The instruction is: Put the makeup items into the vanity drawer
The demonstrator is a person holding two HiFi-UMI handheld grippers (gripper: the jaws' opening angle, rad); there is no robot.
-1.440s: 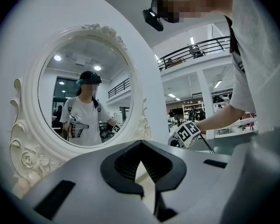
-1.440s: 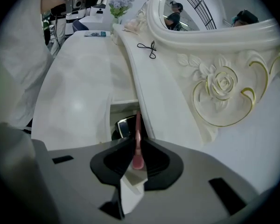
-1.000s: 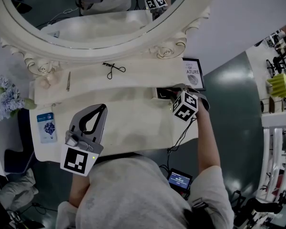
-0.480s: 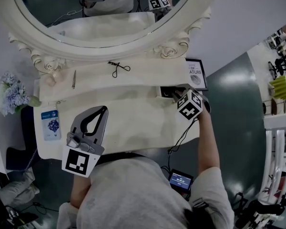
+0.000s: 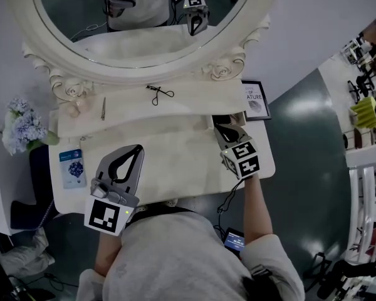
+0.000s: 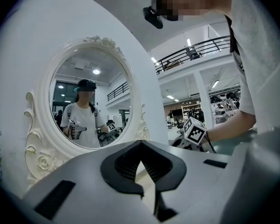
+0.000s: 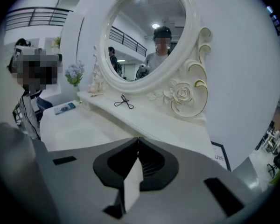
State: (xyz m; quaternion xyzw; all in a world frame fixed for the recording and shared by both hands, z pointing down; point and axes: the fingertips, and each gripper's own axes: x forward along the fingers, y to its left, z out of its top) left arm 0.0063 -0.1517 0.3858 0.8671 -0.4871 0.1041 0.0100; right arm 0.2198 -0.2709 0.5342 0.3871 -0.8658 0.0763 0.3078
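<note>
A black eyelash curler lies on the vanity's upper shelf. Further left on that shelf are a thin stick-like tool and a small pale item. A blue packet rests at the left end of the tabletop. My left gripper hovers over the tabletop's left half, shut and empty. My right gripper is shut and empty just in front of a small dark opening under the shelf's right end.
The big oval mirror rises behind the shelf. A bunch of pale blue flowers stands off the left end. A framed print leans at the right. A cable hangs off the table's front right edge.
My right gripper has drawn back from the dark opening toward the person and now points at it. The left gripper has barely moved. The head view has shifted slightly.
</note>
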